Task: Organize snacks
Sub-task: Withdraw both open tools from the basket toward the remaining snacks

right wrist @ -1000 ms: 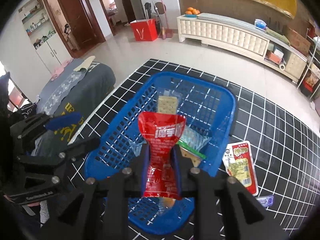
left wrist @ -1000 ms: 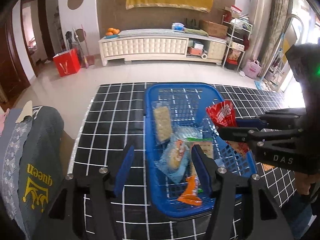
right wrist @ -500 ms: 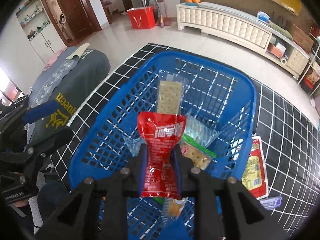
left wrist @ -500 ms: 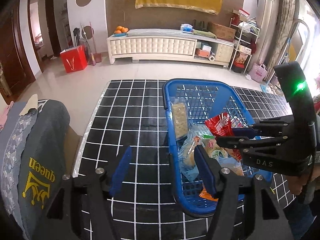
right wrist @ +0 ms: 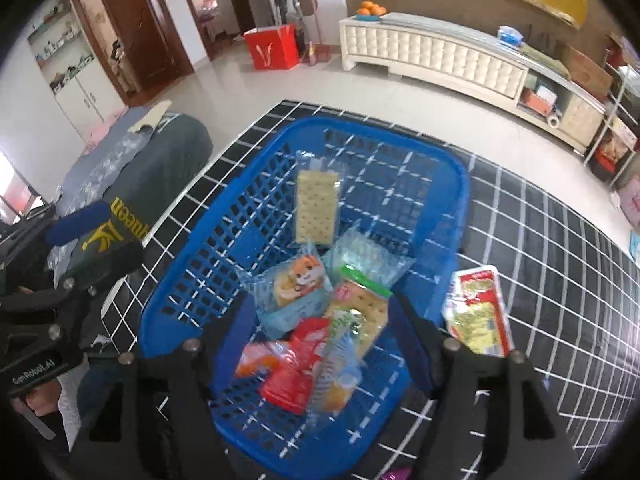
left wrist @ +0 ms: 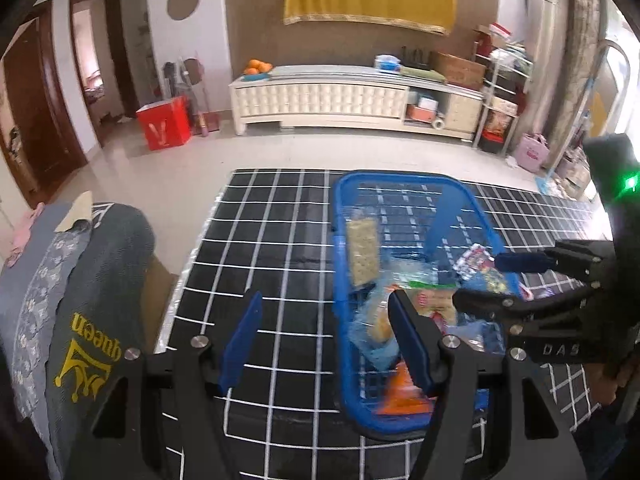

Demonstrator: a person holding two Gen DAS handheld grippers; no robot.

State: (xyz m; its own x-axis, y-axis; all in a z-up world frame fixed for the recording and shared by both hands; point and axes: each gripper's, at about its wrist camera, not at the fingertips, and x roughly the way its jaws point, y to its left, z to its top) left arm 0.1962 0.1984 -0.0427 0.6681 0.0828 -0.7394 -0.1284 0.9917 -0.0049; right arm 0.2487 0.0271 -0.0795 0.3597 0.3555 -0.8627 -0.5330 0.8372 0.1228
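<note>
Hovering above the near end of the blue basket [right wrist: 192,300], the right gripper [right wrist: 320,332] spreads its jaws wide and empty; the red packet [right wrist: 298,368] lies inside among other snacks, apparently dropped there for sorting. Left of the basket, the left gripper [left wrist: 324,336] is likewise wide and empty. A yellow-and-red packet [right wrist: 478,312] waits just right of the basket.

The supporting surface is a table covered by a black cloth with a white grid [right wrist: 532,264]. On it, 1 blue perforated plastic basket [right wrist: 460,184] is placed. Just beside the basket's right wall, 1 red-and-yellow flat snack packet [right wrist: 478,312] lies on the cloth.
</note>
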